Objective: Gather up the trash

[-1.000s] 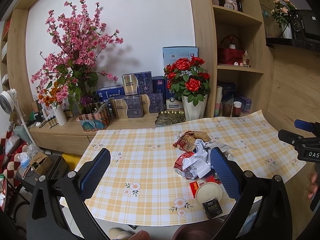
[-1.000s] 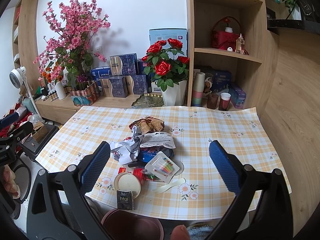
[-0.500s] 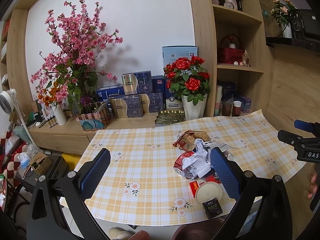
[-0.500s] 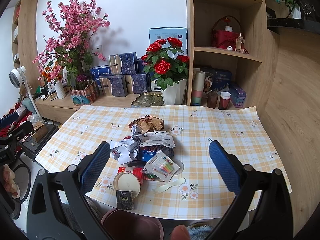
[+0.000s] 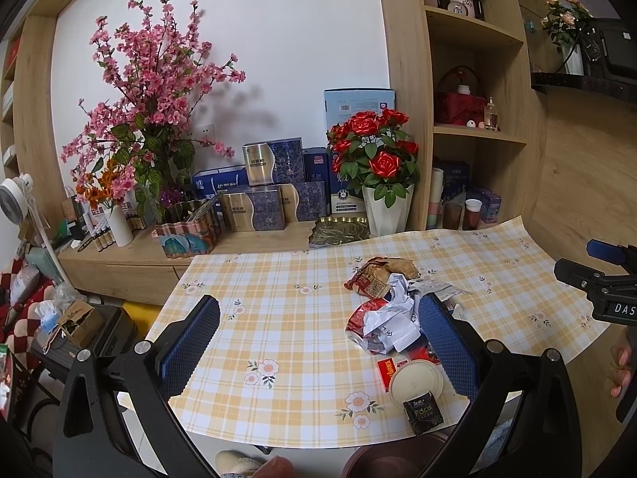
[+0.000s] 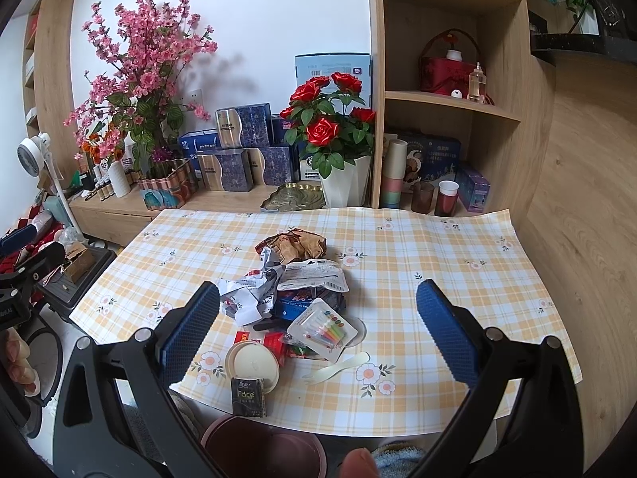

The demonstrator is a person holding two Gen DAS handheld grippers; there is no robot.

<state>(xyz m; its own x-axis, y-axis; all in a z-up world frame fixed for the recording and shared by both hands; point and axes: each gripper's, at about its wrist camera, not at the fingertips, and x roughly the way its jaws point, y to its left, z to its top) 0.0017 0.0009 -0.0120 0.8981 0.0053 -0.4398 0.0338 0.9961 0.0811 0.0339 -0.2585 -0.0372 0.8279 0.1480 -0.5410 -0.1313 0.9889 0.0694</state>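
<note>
a smooth, faintly glossy yellow-checked floral table covering (image 6: 418, 247) carries, at its middle, crinkled shiny white-and-red foil wrappers (image 6: 254, 294), a crumpled matt brown paper bag (image 6: 298, 243) behind them and a clear glossy plastic candle packet (image 6: 322, 328) in front, below matt light wooden shelves (image 6: 446, 99).

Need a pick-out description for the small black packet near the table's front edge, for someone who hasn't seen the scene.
Find the table with the yellow plaid cloth and the trash pile at its middle. At the pile's near end, by the table's front edge, lies a round cream lid; the black packet overlaps its front rim. It is the only black square piece, printed with the word "Face".
</note>
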